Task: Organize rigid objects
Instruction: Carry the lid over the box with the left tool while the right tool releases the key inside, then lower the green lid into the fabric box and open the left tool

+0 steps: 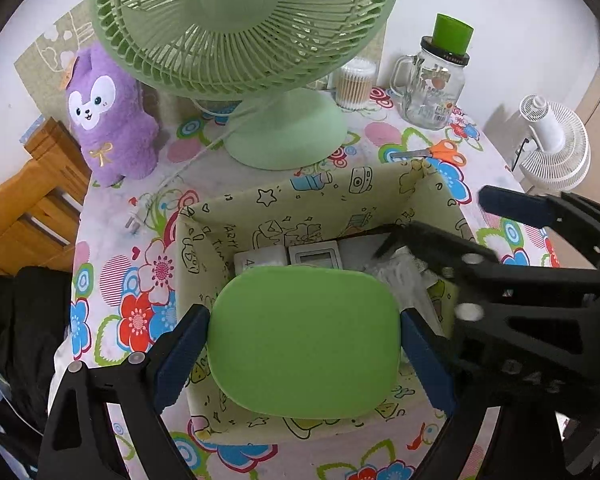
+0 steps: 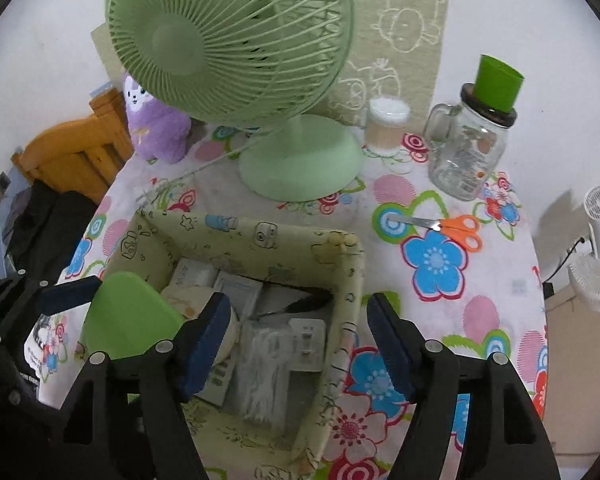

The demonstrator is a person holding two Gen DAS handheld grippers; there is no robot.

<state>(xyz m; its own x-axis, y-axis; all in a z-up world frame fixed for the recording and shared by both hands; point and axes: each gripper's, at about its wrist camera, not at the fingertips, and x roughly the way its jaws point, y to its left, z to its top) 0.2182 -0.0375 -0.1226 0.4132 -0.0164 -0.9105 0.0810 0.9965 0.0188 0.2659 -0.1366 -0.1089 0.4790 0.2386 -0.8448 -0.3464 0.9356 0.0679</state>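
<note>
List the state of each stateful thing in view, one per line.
left gripper: shut on flat green rounded lid, over the box
flat green rounded lid: held, not yet in the box
right gripper: open, nothing between its pads, straddling the box wall
patterned fabric storage box: open-topped, partly filled
green desk fan: upright, unplugged, plug on the table
orange-handled scissors: closed, lying flat
glass mason jar mug: upright, green cup on top

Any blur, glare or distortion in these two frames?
Left wrist view: sharp, black fisheye corners, the green fan bulges; soft even light. Right wrist view: equally sharp, the table edge bows, a faint shadow beside the white fan; no glare.
</note>
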